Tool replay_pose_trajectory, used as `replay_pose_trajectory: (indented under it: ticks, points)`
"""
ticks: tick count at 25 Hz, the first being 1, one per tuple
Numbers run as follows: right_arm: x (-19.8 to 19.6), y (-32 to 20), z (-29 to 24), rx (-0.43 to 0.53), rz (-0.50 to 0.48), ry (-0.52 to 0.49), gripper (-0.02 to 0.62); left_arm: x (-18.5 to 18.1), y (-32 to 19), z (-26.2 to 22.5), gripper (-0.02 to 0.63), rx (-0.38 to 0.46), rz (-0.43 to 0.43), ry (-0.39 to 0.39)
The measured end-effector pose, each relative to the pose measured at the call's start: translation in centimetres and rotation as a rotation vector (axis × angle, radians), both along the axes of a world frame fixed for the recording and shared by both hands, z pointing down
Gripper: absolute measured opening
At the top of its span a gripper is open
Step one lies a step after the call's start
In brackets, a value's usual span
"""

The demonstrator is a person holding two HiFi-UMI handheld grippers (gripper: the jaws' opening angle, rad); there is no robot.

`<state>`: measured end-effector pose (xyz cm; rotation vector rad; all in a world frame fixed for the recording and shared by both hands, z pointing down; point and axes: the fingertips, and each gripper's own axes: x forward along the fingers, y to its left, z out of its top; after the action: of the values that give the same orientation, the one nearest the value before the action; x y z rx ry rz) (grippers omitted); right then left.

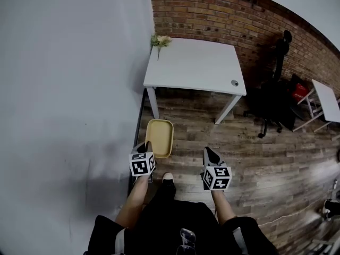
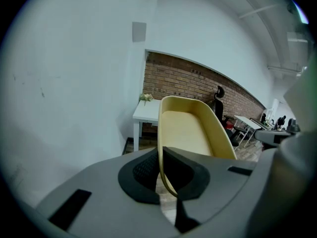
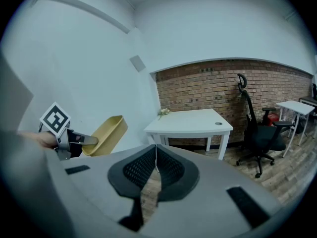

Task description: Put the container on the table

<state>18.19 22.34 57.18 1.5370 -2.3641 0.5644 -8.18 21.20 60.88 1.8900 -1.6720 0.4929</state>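
Ahead, white table (image 1: pixel 196 65) against brick wall (image 1: pixel 212 15); container (image 1: pixel 159 136) in left gripper (image 2: pixel 159 157).

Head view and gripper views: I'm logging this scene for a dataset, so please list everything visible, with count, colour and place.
container: one, yellow, clamped by its rim in the left gripper, above the wood floor.
table: one, white, ahead, against the brick wall.
flowers: one bunch, pale, table's far left corner.
round object: one, grey, table's near right corner.
office chair: one, black, right of the table.
second table: one, white, far right.
left gripper: one, grey, shut on the container.
right gripper: one, grey, jaws together, empty.
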Motion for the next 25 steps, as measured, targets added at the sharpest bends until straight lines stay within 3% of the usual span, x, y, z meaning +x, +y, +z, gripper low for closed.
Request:
replay_pose_trajectory:
  ticks: [14,25]
  points:
    - [-5.0,-10.6,-0.3,-0.007,0.017,-0.014,0.023,-4.7,-10.8,0.6,0.015,-0.012,0.015,0.010]
    - [-6.0,-14.3,0.6,-0.023,0.053,-0.018,0.023,-6.3,-15.1,2.2,0.015,-0.032,0.030,0.019]
